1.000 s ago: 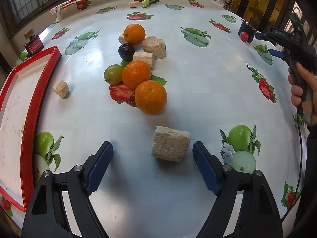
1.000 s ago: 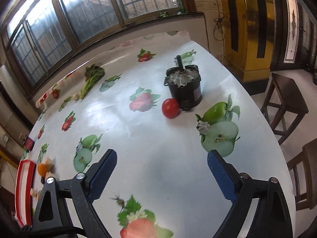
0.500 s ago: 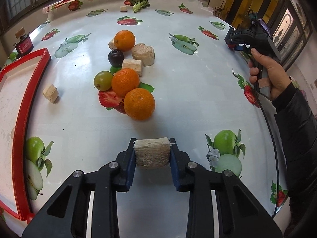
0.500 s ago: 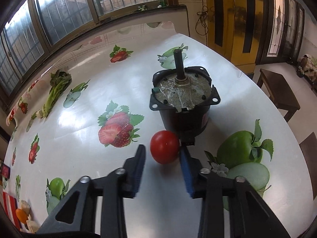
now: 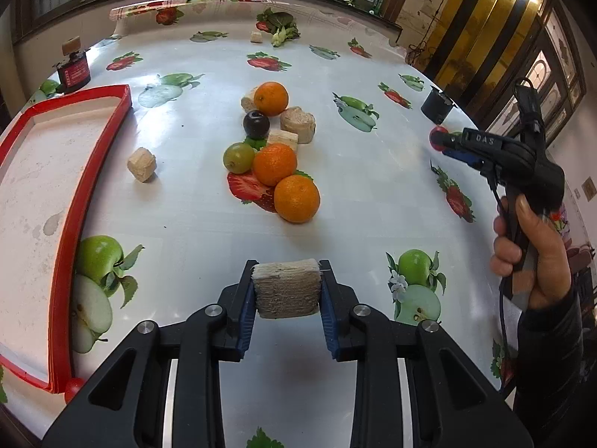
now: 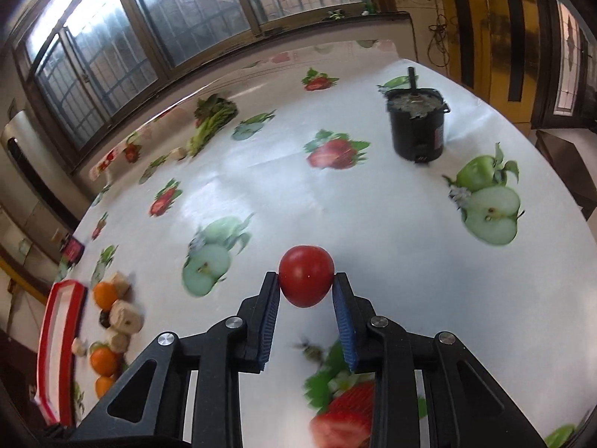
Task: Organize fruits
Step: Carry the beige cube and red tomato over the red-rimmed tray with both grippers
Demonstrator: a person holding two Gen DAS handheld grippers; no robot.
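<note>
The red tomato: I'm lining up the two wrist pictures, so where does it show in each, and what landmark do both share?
Left wrist view: the red tomato is far right, small, at the tip of the right gripper, just in front of the black pot.
Right wrist view: the tomato is at centre, clamped between the right gripper's blue pads.
Shared landmark: the red tray, at left in both.

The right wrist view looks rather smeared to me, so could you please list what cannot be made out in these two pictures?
- Right wrist view: the fruit pile beside the red tray is motion-blurred; individual pieces are uncertain.
- Right wrist view: the tomato's underside is hidden behind the right tool.
- Left wrist view: the red tray is cut off by the left edge.
- Left wrist view: the label on the small red box is too small to read.
</note>
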